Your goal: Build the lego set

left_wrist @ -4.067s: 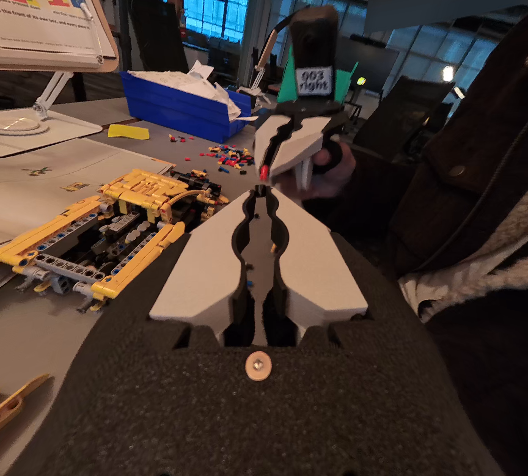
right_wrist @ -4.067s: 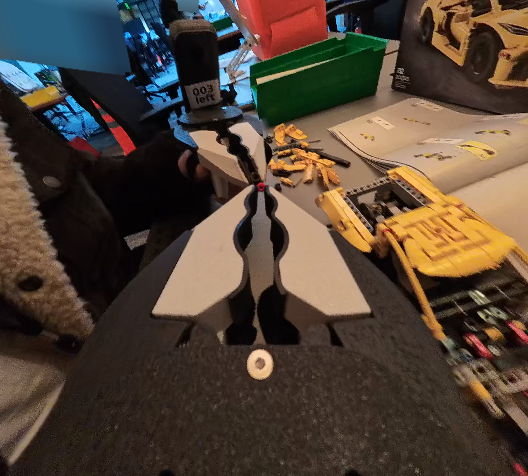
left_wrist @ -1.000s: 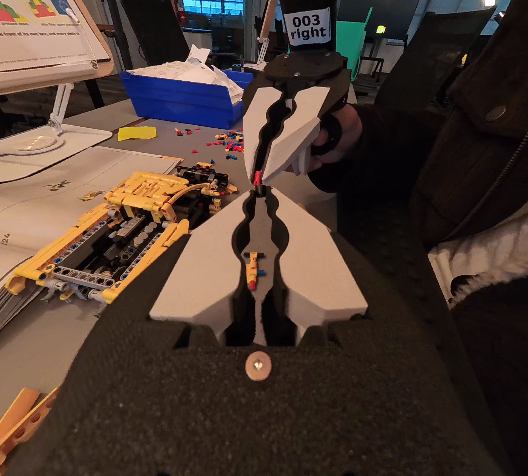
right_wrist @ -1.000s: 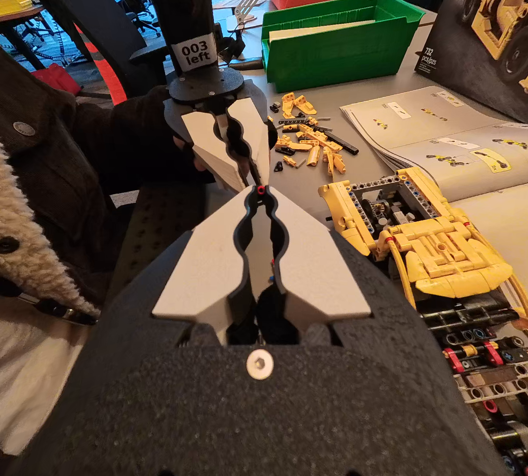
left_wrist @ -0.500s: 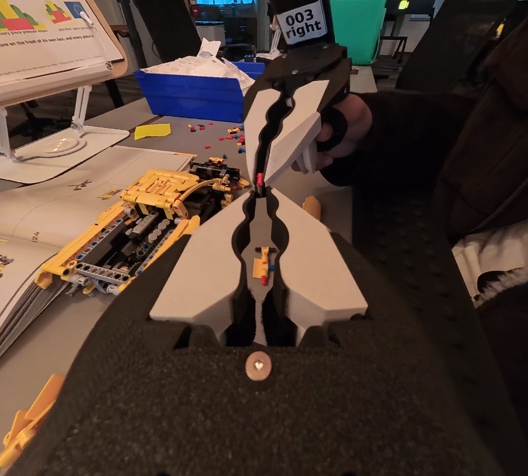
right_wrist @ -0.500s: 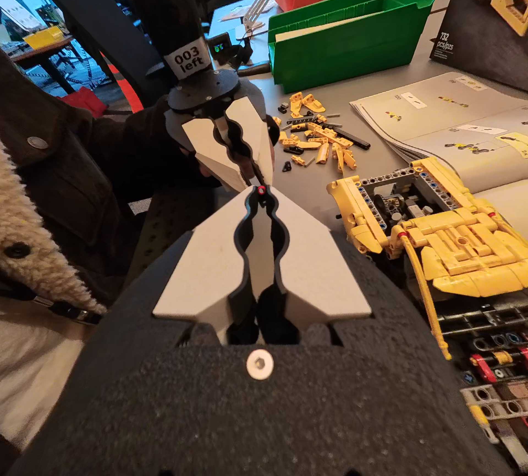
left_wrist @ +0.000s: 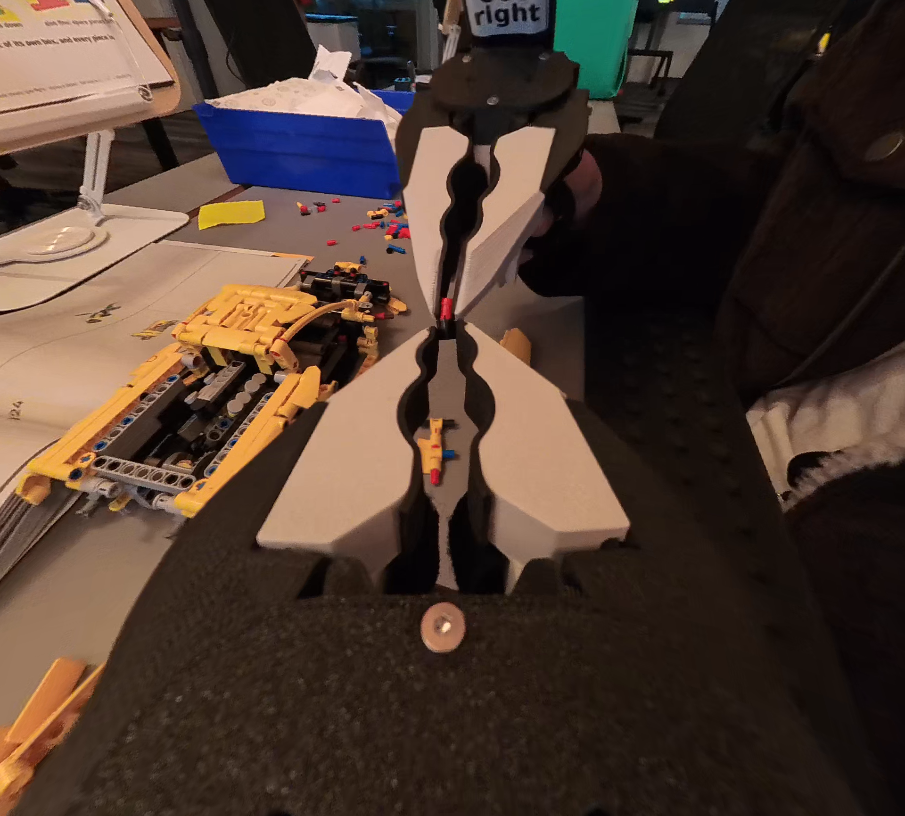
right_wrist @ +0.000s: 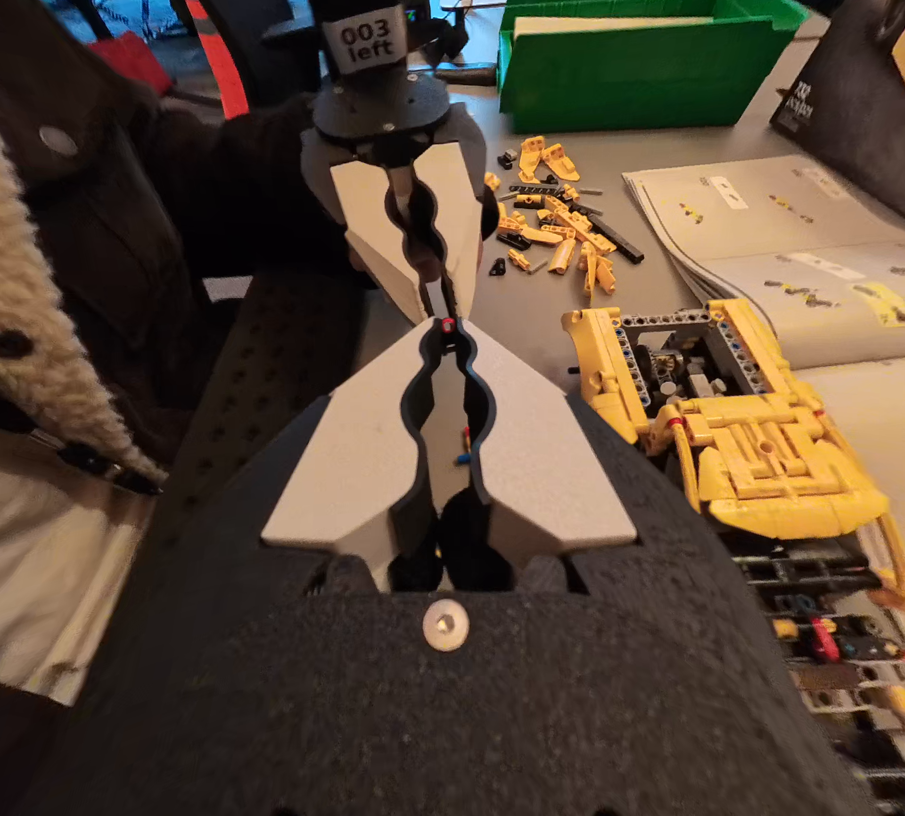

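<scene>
at frame centre, my left gripper (left_wrist: 444, 336) and right gripper (left_wrist: 444, 308) both pinch tight on one small red-and-black lego pin (left_wrist: 445, 308); misaligned pushing could pop it loose.

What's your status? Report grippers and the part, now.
Left gripper shut on black piece. Right gripper shut on red pin, tip to tip above the table edge. Yellow car untouched. Nothing between.

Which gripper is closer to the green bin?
Left. The left gripper reaches in from the green bin's side, with the bin on the table beyond it. The right gripper meets it tip to tip from the opposite side, farther from the bin.
</scene>
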A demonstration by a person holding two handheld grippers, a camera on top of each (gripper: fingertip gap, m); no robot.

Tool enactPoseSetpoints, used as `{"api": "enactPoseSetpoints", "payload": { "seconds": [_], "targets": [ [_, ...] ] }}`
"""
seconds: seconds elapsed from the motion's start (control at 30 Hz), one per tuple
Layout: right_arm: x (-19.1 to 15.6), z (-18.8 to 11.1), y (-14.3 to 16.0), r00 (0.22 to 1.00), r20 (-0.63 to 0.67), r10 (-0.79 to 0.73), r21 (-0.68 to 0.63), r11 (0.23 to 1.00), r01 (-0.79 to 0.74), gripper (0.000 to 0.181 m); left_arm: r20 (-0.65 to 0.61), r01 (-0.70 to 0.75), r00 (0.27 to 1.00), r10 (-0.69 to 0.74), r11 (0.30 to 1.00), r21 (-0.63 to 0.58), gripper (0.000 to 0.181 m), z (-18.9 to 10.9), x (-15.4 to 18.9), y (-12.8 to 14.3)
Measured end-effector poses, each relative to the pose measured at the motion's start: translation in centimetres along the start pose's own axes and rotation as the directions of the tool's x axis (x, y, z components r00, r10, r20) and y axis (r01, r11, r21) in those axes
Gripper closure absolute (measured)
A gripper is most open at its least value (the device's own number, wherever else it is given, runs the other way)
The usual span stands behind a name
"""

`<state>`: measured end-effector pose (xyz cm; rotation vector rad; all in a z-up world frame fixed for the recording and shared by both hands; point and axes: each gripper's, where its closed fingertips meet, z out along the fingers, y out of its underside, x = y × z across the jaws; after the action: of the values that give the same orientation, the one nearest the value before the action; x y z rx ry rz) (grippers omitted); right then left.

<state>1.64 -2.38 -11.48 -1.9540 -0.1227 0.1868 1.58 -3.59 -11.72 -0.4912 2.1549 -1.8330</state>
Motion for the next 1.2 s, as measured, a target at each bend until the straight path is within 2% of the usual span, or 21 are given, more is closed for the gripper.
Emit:
{"api": "enactPoseSetpoints", "payload": {
  "seconds": [0.07,0.17,0.27,0.33,0.4,0.47,0.53,0.77,1.2],
  "targets": [
    [0.3,0.0,-0.2,0.998,-0.005,0.069,-0.022,0.997,-0.069,0.177,0.031,-0.026,0.999,0.026,1.0,0.006,0.174,-0.1,-0.3,-0.1],
    [0.5,-0.3,-0.6,0.996,-0.02,0.084,-0.074,0.994,-0.085,0.177,0.045,-0.037,0.998,0.036,0.999,0.025,0.174,-0.1,-0.5,-0.4],
    [1.8,-2.7,0.1,0.992,-0.12,0.049,-0.137,0.988,-0.065,0.177,0.079,-0.03,0.996,0.031,0.999,-0.018,0.174,-0.2,-1.3,0.5],
    [2.2,-5.4,3.8,0.985,-0.161,0.064,-0.308,0.945,-0.112,0.177,0.077,-0.026,0.997,0.029,0.999,-0.033,0.174,-0.1,-1.3,0.9],
    [2.9,-9.1,10.2,0.967,-0.247,0.059,-0.542,0.819,-0.189,0.177,0.073,-0.035,0.997,0.039,0.998,-0.049,0.174,0.2,-1.1,1.1],
    [3.0,-12.1,15.1,0.946,-0.314,0.08,-0.643,0.715,-0.274,0.177,0.063,-0.042,0.997,0.046,0.997,-0.061,0.174,0.4,-0.9,1.3],
    [2.2,-13.5,17.3,0.936,-0.327,0.131,-0.665,0.671,-0.327,0.177,0.058,-0.035,0.998,0.04,0.997,-0.075,0.174,0.5,-0.9,1.6],
    [1.7,-14.9,18.6,0.938,-0.33,0.102,-0.704,0.635,-0.317,0.177,0.057,-0.017,0.998,0.021,0.998,-0.067,0.174,0.5,-1.0,1.6],
    [1.6,-15.1,18.5,0.939,-0.331,0.095,-0.704,0.637,-0.313,0.168,0.048,-0.013,0.999,0.016,0.998,-0.06,0.174,0.4,-0.8,1.4]
  ]
}}
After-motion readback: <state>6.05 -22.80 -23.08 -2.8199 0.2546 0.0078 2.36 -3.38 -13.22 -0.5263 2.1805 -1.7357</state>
